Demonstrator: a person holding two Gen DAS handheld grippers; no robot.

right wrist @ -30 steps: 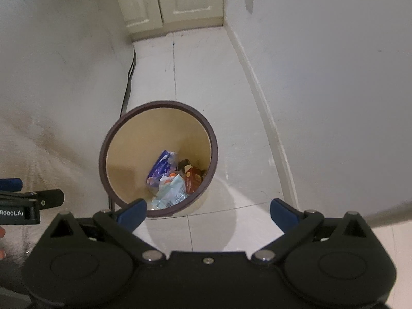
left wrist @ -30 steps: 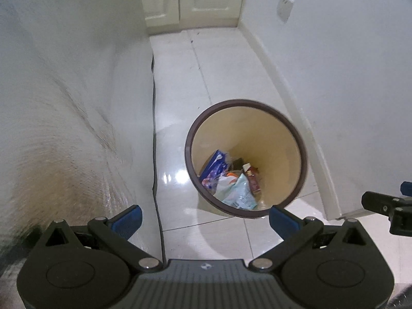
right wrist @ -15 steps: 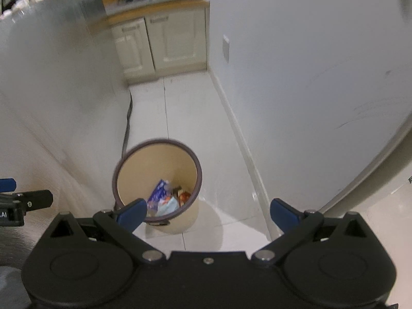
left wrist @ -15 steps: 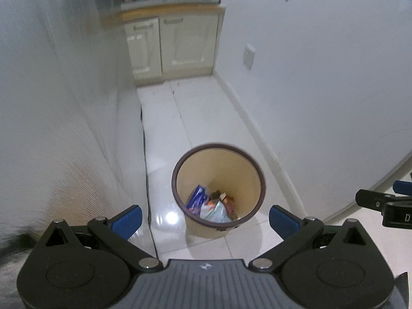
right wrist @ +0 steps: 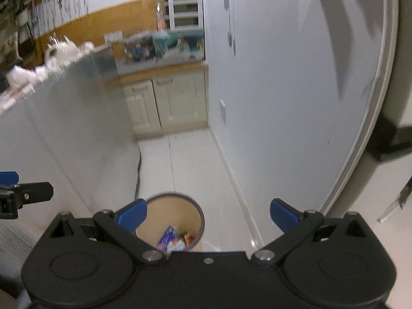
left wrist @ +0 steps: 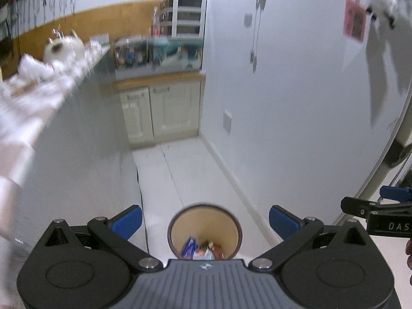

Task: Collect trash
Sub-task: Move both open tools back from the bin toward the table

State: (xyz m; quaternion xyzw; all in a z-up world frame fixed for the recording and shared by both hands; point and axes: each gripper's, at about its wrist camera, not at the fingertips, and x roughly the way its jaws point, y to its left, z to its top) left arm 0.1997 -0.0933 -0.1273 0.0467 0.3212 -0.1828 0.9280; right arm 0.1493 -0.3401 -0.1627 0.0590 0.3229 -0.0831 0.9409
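Both tongs (left wrist: pixel 205 221) (right wrist: pixel 208 213) spread wide, empty, high above trash bin (left wrist: pixel 204 228).

Wrappers (left wrist: pixel 203 249) in the bin (left wrist: pixel 204 229) on the floor (left wrist: pixel 180 175), counter (left wrist: pixel 77 134) left, wall (left wrist: pixel 296 116) right, cabinets (left wrist: pixel 159 110) behind.

White glossy tiled floor (left wrist: pixel 180 170) ahead of and below left hand-held gripper (left wrist: pixel 205 221), running between grey side panel and white wall to cream cabinets at far end. Round bin (left wrist: pixel 233 228) with dark rim standing directly on floor, just below and between spread blue fingers; wrappers (left wrist: pixel 190 247) inside. Dark cable (right wrist: pixel 139 170) lying on floor along left edge, ahead-left of right hand-held gripper (right wrist: pixel 208 212).
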